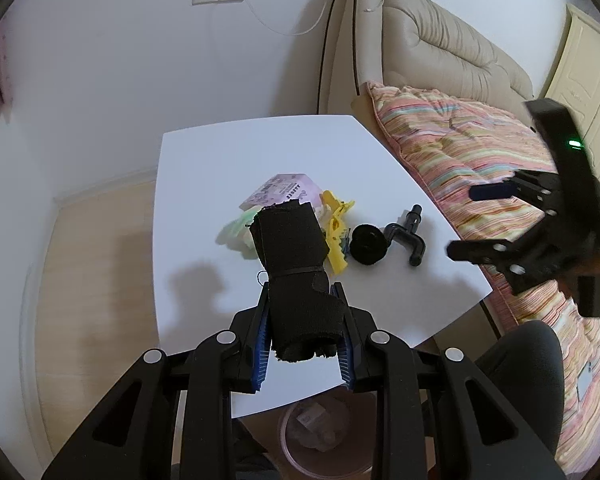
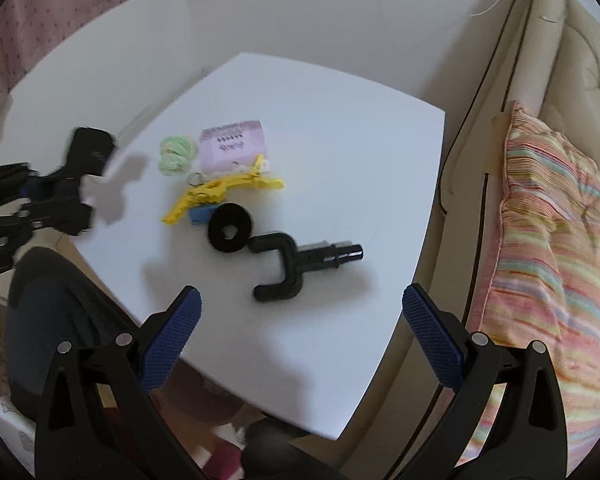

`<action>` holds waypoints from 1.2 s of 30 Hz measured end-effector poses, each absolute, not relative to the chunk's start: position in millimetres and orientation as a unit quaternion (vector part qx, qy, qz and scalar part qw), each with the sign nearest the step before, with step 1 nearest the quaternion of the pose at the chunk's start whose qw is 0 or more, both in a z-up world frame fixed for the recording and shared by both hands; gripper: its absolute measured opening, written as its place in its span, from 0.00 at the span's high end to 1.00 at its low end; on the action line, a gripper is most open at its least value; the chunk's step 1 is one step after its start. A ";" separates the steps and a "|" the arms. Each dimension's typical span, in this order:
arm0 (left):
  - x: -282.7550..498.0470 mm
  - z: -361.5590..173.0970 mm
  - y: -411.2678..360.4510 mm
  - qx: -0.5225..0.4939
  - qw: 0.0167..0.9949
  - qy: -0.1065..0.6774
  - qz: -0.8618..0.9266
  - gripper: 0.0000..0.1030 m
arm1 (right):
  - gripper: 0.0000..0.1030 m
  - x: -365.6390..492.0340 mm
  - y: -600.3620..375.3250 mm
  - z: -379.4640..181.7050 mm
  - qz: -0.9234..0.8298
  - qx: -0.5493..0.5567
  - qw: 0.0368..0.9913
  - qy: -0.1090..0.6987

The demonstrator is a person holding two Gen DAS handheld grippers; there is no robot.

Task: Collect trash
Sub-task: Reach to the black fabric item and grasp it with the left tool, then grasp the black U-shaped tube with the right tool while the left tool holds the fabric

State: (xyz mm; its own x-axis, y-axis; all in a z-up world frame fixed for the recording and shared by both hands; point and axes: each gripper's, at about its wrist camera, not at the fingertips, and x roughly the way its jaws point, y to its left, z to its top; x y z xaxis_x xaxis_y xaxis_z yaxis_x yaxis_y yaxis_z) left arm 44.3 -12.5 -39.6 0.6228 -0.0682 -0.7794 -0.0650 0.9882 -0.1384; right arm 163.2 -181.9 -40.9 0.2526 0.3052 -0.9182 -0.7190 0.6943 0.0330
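My left gripper (image 1: 305, 320) is shut on a black rolled cloth strap (image 1: 296, 272) and holds it above the white table (image 1: 204, 184); it also shows in the right wrist view (image 2: 80, 168). On the table lie a pink packet (image 2: 234, 146), a green crumpled wad (image 2: 176, 156), a yellow clip (image 2: 220, 194), a black ring (image 2: 230, 226) and a black U-shaped hook (image 2: 296, 264). My right gripper (image 2: 300, 324) is open and empty, above the table's near edge, close to the hook.
A pink-rimmed bin (image 1: 320, 436) with scraps stands under the table's near edge. A bed with a striped quilt (image 1: 460, 152) and beige headboard (image 1: 420, 40) runs along the table's right side. A person's dark-clad knee (image 2: 52, 300) is at the table's left.
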 end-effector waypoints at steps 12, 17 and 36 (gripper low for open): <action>35.9 -45.6 1.8 -0.090 0.895 0.437 0.007 0.73 | 0.04 200.4 -157.6 -81.1 0.339 -0.245 0.724 0.549; 34.5 -49.2 4.3 -0.093 0.893 0.439 0.007 0.73 | 0.04 204.8 -157.6 -89.5 0.343 -0.253 0.716 0.552; 33.9 -56.2 3.5 -0.101 0.889 0.446 0.003 0.73 | 0.42 206.1 -162.9 -90.2 0.357 -0.231 0.718 0.552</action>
